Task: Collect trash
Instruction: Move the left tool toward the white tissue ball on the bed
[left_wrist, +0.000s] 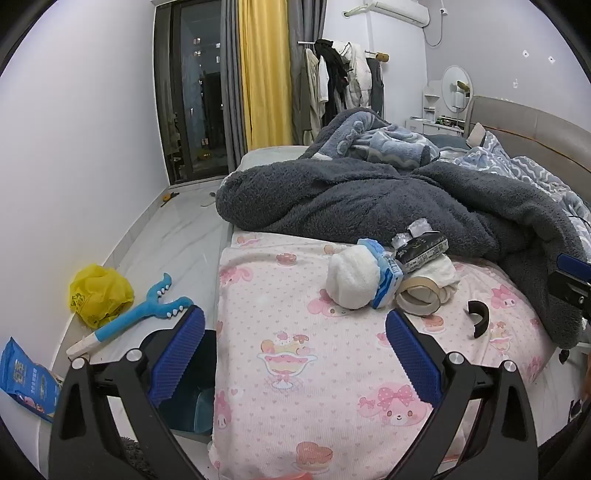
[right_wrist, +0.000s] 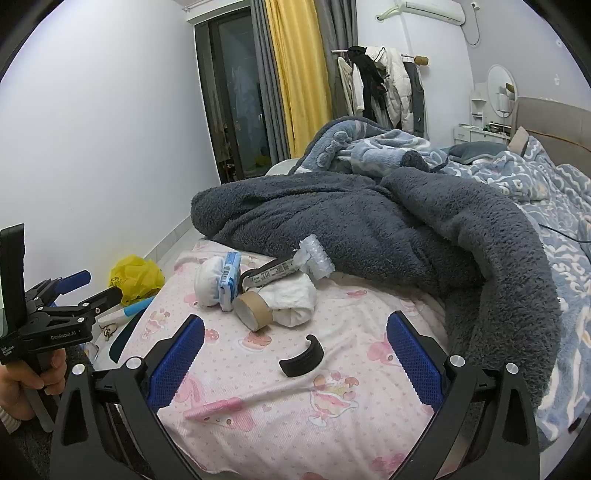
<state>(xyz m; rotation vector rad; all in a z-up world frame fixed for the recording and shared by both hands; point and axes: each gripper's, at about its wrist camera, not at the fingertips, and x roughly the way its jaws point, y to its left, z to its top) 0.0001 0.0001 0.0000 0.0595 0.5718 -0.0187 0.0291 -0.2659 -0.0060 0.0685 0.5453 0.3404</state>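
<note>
Trash lies on the pink bed sheet (left_wrist: 295, 369): a white crumpled wad (left_wrist: 351, 278), a blue packet (left_wrist: 386, 280), a brown tape roll (left_wrist: 417, 295), a black carton (left_wrist: 421, 249), clear plastic wrap (left_wrist: 417, 226) and a curved black piece (left_wrist: 480, 317). In the right wrist view these are the wad (right_wrist: 208, 280), packet (right_wrist: 229, 282), tape roll (right_wrist: 253, 310), carton (right_wrist: 269, 273), wrap (right_wrist: 314, 258) and black piece (right_wrist: 301, 360). My left gripper (left_wrist: 295, 325) is open and empty, short of the pile. My right gripper (right_wrist: 295, 336) is open and empty above the black piece.
A dark bin (left_wrist: 192, 398) stands on the floor left of the bed. A yellow plastic bag (left_wrist: 99, 295), a blue toy grabber (left_wrist: 136, 314) and a blue snack packet (left_wrist: 26, 380) lie on the floor. A grey fleece blanket (left_wrist: 369, 199) is heaped behind the trash.
</note>
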